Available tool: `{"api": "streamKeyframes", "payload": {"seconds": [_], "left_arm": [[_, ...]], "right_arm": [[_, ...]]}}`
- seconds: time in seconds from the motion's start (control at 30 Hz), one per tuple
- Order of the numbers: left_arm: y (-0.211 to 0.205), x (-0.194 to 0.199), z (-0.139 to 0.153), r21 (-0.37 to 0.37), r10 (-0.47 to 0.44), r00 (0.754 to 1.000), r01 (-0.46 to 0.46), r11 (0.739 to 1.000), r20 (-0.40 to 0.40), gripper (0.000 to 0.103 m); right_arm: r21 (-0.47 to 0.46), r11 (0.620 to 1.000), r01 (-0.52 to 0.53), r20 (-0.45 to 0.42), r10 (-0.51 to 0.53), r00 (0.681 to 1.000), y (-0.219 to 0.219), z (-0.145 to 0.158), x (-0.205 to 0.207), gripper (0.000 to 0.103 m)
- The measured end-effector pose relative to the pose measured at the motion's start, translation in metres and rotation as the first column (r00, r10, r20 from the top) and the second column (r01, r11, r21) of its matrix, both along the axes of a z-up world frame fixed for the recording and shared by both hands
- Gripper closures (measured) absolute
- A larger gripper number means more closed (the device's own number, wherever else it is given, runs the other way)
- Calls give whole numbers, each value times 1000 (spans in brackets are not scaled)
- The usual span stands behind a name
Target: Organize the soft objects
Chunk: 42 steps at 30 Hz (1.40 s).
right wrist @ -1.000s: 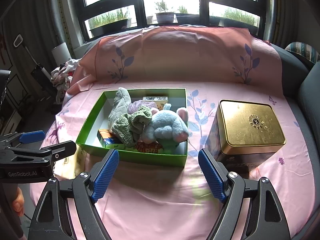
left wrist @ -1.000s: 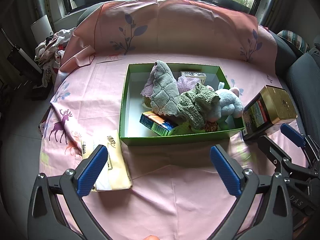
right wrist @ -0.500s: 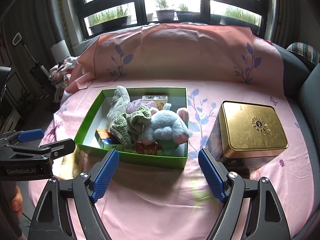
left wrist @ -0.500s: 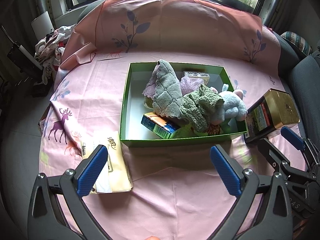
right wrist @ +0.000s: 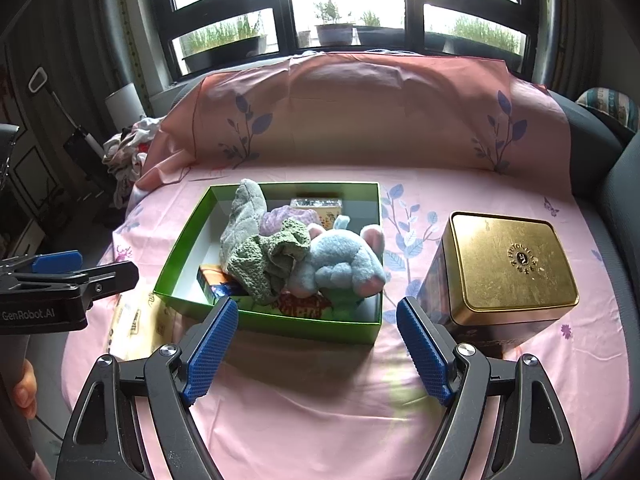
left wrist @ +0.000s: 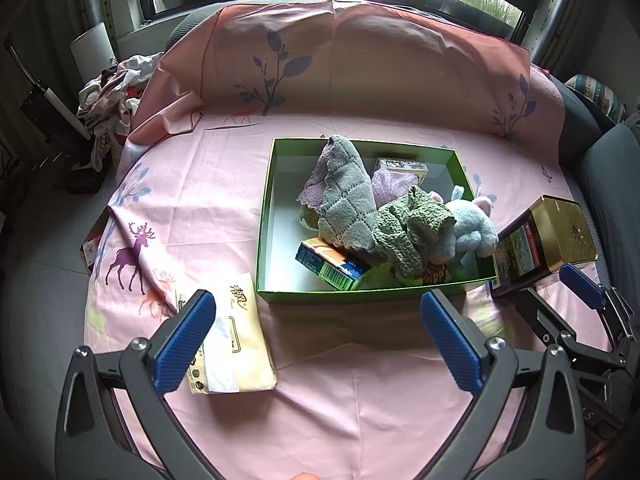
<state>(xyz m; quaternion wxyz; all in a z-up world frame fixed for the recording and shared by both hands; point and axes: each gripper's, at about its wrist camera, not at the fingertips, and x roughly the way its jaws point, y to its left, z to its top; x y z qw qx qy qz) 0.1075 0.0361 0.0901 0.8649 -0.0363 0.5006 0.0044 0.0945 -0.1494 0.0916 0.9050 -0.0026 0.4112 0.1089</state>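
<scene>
A green box (left wrist: 280,184) (right wrist: 180,256) sits on the pink cloth and holds a grey quilted cloth (left wrist: 346,196) (right wrist: 244,216), a green knitted cloth (left wrist: 408,228) (right wrist: 272,260), a lilac cloth (left wrist: 392,182), a light blue plush toy (left wrist: 472,228) (right wrist: 340,264) and small cartons (left wrist: 332,266). My left gripper (left wrist: 318,338) is open and empty, held back from the box's near wall. My right gripper (right wrist: 316,348) is open and empty too, in front of the box's near right corner. Each gripper shows at the edge of the other's view.
A gold-lidded tin (right wrist: 512,268) (left wrist: 548,236) stands right of the box. A cream tissue pack (left wrist: 236,336) lies at the box's near left. The cloth-covered sofa back (right wrist: 360,112) rises behind. A pile of clothes (left wrist: 112,96) lies at the far left.
In the left wrist view the box and tin have slid slightly down and right in the picture, as that hand shifted a little. The right wrist view is nearly unchanged. Both grippers stay open.
</scene>
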Motion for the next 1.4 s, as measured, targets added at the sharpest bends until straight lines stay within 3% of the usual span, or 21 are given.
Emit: {"api": "streamKeyframes", "payload": {"seconds": [0.7,1.4], "left_arm": [[-16,6,-14,57,-18,1000,18,998,4,1],[-18,7,-20,54,-20,1000,21,998,-7,1]], "right_arm": [[-24,999,27,-22,-28,999,-5,-10,4,21],[-24,999,24,-23,-25,999,-6,-11,5,21]]}}
